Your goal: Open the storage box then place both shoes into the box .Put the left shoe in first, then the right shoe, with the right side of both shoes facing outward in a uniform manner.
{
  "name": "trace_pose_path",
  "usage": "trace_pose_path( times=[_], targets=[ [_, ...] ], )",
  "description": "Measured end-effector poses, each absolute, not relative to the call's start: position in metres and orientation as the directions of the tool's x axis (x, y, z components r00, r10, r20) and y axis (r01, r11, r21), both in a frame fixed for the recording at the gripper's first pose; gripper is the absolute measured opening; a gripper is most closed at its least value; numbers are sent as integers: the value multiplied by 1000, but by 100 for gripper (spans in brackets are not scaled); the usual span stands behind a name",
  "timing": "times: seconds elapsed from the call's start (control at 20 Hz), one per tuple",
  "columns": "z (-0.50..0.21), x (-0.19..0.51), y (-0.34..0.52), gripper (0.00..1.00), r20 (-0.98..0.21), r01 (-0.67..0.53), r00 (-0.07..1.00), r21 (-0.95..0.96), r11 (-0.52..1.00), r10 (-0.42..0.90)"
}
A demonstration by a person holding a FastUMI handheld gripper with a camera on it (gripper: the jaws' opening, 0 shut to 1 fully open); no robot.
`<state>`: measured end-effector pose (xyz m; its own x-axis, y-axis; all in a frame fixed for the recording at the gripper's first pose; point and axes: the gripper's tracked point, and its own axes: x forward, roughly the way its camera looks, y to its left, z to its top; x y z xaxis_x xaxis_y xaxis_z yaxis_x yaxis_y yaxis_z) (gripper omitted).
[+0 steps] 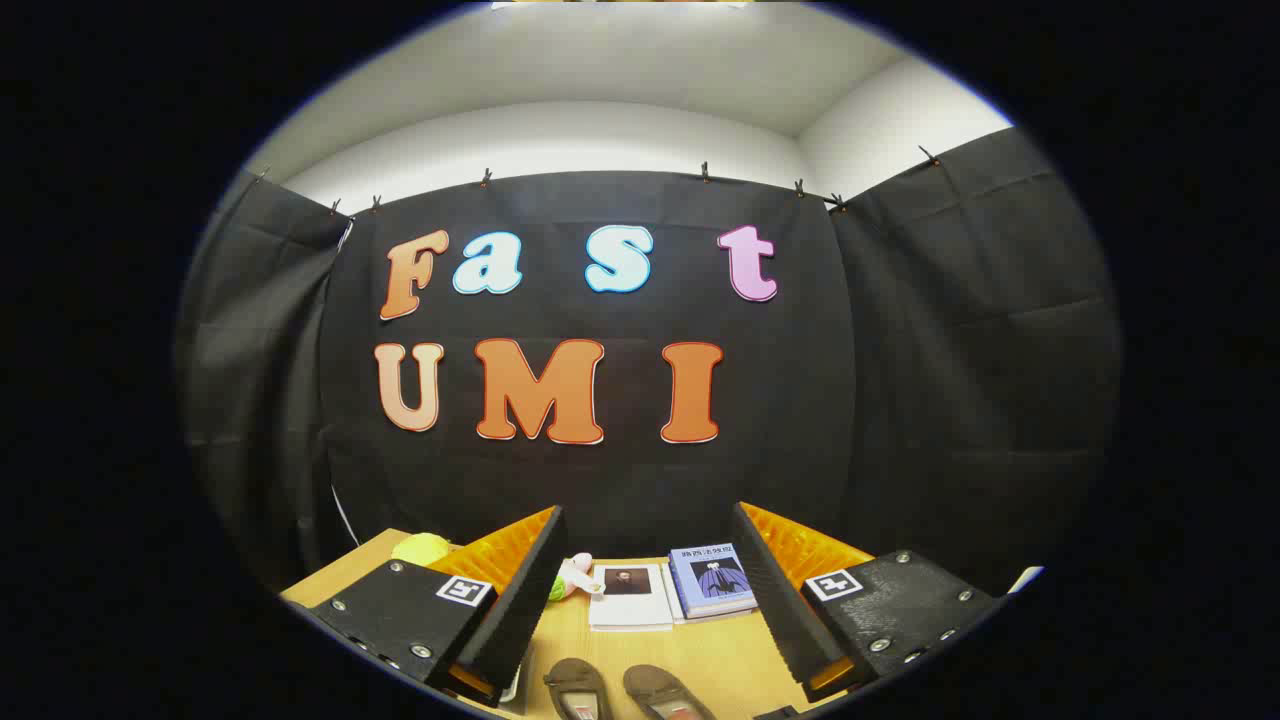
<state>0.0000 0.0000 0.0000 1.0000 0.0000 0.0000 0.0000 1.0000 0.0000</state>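
Note:
My gripper [645, 590] is open, held high over a wooden table [720, 655], with nothing between its fingers. Below the gap between the fingers lie two dark brown shoes side by side: one shoe [578, 688] closer to the left finger and the other shoe [665, 692] to its right. Both are cut off at the bottom, with their toes pointing away from me. The fingers are well above the shoes and touch neither.
Beyond the shoes, two books lie near the table's far edge: a white one [630, 595] and a blue one [712, 580]. A small plush toy [572, 577] and a yellow-green object [422, 548] sit to the left. Black cloth walls close the booth behind.

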Motion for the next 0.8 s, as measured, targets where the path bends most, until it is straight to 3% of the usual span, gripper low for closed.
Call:
trace_pose_path(
  times=[0.8],
  targets=[
    [-4, 2, -24, 98, -12, 28, 1000, 19, 999, -28]
  ],
)
